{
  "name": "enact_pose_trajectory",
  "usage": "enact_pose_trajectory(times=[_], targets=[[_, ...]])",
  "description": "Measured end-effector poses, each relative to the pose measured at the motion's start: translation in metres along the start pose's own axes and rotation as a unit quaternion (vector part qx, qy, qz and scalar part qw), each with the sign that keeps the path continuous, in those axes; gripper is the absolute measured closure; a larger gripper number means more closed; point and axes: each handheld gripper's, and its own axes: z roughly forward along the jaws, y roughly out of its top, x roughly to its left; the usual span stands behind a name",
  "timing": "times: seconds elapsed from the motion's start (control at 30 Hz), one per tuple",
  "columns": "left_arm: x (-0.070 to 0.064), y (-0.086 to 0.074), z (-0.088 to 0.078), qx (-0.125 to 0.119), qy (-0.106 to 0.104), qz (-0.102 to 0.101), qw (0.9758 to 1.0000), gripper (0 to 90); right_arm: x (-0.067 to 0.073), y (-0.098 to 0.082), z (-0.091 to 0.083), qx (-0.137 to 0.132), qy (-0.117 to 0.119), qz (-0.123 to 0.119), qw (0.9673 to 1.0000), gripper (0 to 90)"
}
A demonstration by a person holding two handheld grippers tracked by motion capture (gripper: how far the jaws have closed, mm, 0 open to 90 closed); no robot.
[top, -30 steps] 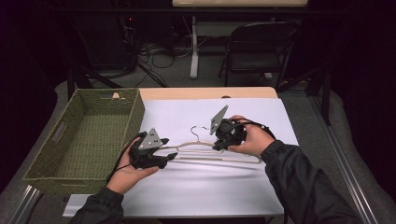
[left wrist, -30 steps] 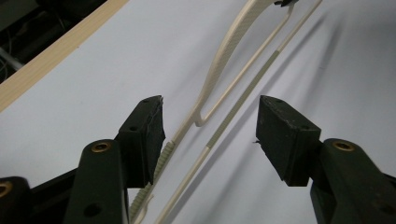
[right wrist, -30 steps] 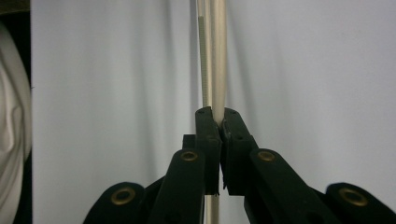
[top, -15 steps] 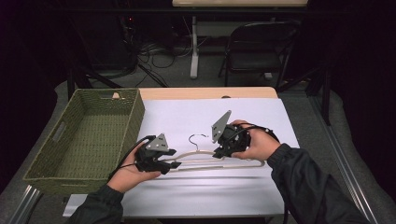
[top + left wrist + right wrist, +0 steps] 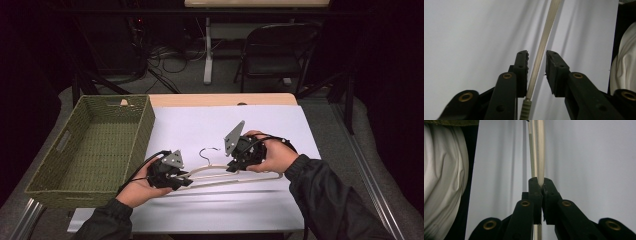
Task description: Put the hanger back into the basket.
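Since a second ago my left gripper (image 5: 186, 181) had come down and slid right along the hanger (image 5: 240, 175); it sat lower on the white sheet (image 5: 200, 130) and nearer the hanger's left end than before. Its jaws had just been closing: narrow gap left, hanger arm (image 5: 543, 47) running between the pads, one pad looked to graze it, the other was clear, so not clamped yet. A ribbed grey piece (image 5: 525, 110) showed at the base of the jaws.

My right gripper (image 5: 234, 164) hadn't moved. Jaws were pinched tight on the hanger arm (image 5: 540, 150), same as in both earlier frames. Hanger itself lay flat on the sheet, roughly where it was, wire hook (image 5: 209, 151) pointing away from me, between the two grippers.

Surface: wooden table (image 5: 220, 99) with the white sheet over most of it. Green woven basket (image 5: 90, 150) stood at the left edge, unmoved. Sheet showed soft creases in both gripper views.

Room: dark, a folding chair (image 5: 280, 55) behind the table, cables on the floor (image 5: 165, 55), a white table leg (image 5: 208, 50) farther back.
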Motion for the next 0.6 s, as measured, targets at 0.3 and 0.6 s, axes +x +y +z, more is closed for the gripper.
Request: enact_pose_trajectory(times=[0.3,0.6], targets=[[0.0008,-0.0010,0.0022,0.007,-0.005,0.003,1.0000,79.1,0.0009,0.0002,0.0019,0.004,0.000,-0.002,1.0000,87.0],[0.0001,0.0003,0.0027,0.015,-0.016,-0.001,0.9998,84.3,-0.0029,-0.0009,0.0037,0.005,-0.010,-0.003,0.9999,85.6]])
